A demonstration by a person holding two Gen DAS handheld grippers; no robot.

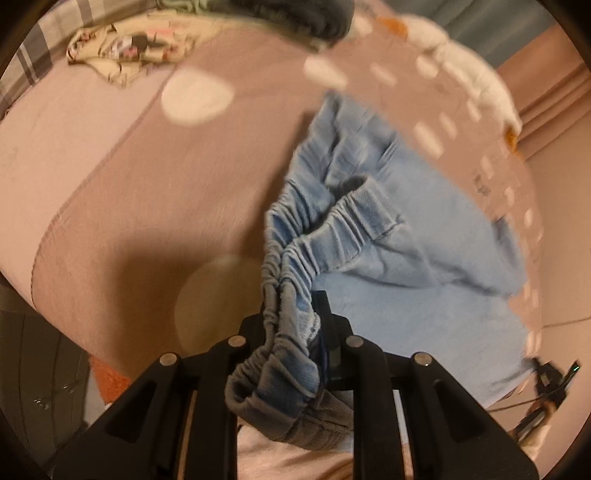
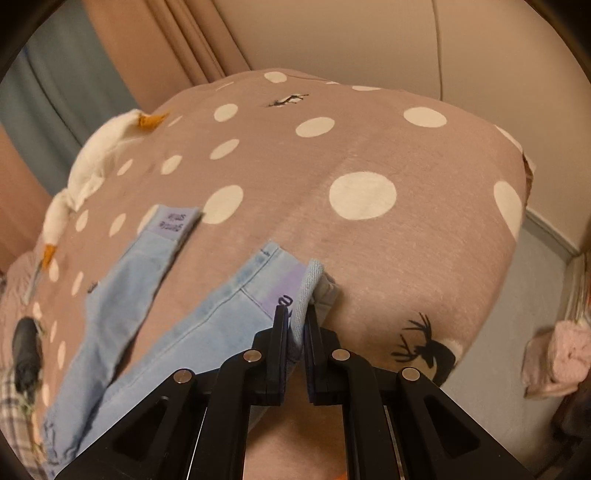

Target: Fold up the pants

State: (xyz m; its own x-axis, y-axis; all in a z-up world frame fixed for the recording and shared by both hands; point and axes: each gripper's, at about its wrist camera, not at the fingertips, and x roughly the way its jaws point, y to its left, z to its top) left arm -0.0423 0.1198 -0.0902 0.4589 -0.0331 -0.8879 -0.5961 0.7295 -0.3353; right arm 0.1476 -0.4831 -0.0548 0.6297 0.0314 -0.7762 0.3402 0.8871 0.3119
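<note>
Light blue pants (image 1: 406, 236) lie on a brown bedspread with white dots (image 1: 147, 184). In the left wrist view my left gripper (image 1: 295, 314) is shut on the gathered elastic waistband (image 1: 291, 258), which bunches up between the black fingers and hangs down toward the camera. In the right wrist view both legs of the pants (image 2: 155, 332) stretch away to the lower left, one ending in a lilac cuff (image 2: 173, 225). My right gripper (image 2: 295, 317) is shut on the folded hem of the nearer leg (image 2: 306, 288), lifted slightly off the bedspread (image 2: 369, 147).
A white plush goose (image 2: 92, 162) lies along the bed's far left edge. A cream patterned cloth (image 1: 125, 48) and a dark garment (image 1: 295, 18) sit at the bed's far end. A pink cloth (image 2: 557, 358) lies on the floor right of the bed. Curtains (image 2: 177, 40) hang behind.
</note>
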